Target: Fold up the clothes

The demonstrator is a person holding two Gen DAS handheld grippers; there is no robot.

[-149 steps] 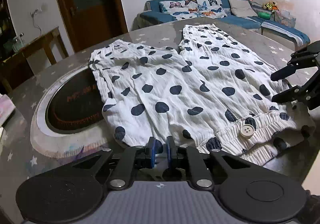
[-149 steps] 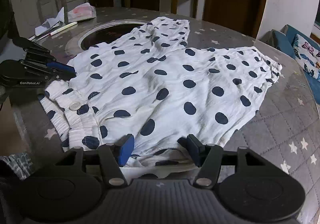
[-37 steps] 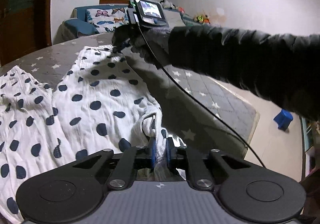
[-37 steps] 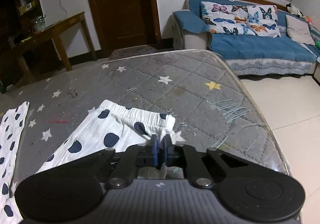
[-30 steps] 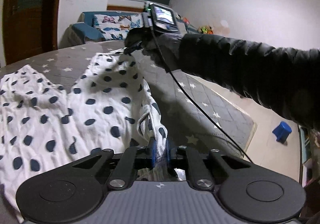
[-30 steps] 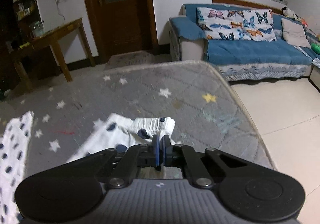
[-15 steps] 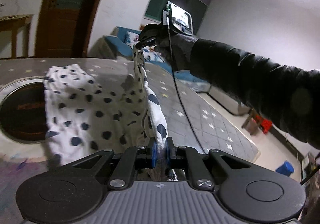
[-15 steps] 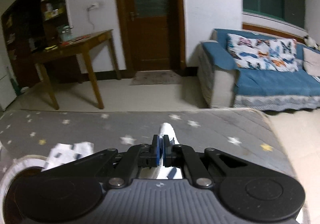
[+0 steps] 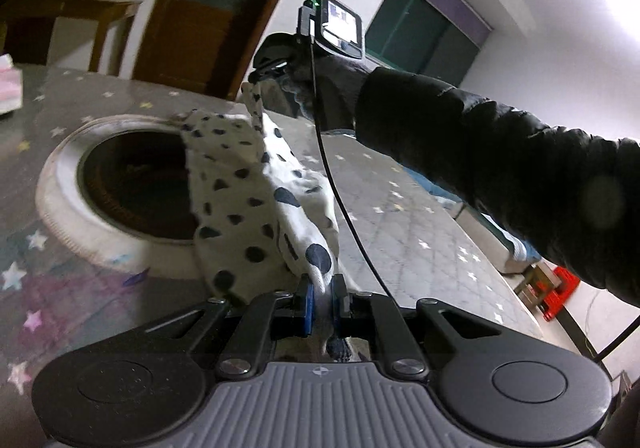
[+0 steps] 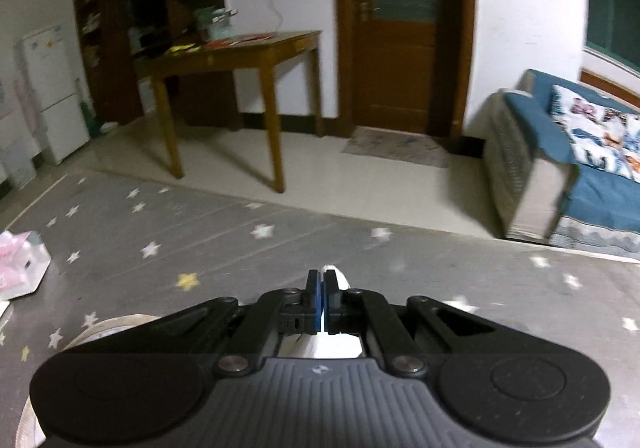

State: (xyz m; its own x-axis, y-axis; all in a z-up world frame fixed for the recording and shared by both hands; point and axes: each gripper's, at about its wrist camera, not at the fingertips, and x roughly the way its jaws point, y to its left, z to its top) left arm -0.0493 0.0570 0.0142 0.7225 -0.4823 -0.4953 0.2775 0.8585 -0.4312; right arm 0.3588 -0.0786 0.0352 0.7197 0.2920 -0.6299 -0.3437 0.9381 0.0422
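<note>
Since five seconds ago the polka-dot garment [image 9: 256, 199] has left its flat spread on the table [image 9: 400, 232] and now hangs lifted between the two grippers. In the left wrist view, the left gripper [image 9: 320, 302] is pressed together on a bunched white edge of the cloth, which rises in a taut ridge to the right gripper [image 9: 262, 77] held high by a black-sleeved arm [image 9: 500, 151]; the fabric drapes down over the round dark inset [image 9: 136, 183] in the table, hiding part of its rim. A black cable [image 9: 336, 191] runs down across the view in front of the star-printed cover. The far pinch is small and shadowed, so its fingers are hard to make out there. In the right wrist view, the right gripper [image 10: 322, 302] pinches a sliver of white fabric [image 10: 338, 276]; the rest of the garment is hidden below the gripper body. Beyond stand a wooden side table [image 10: 240, 59], a brown door [image 10: 400, 27], a blue sofa [image 10: 580, 167], all motion-blurred.
</note>
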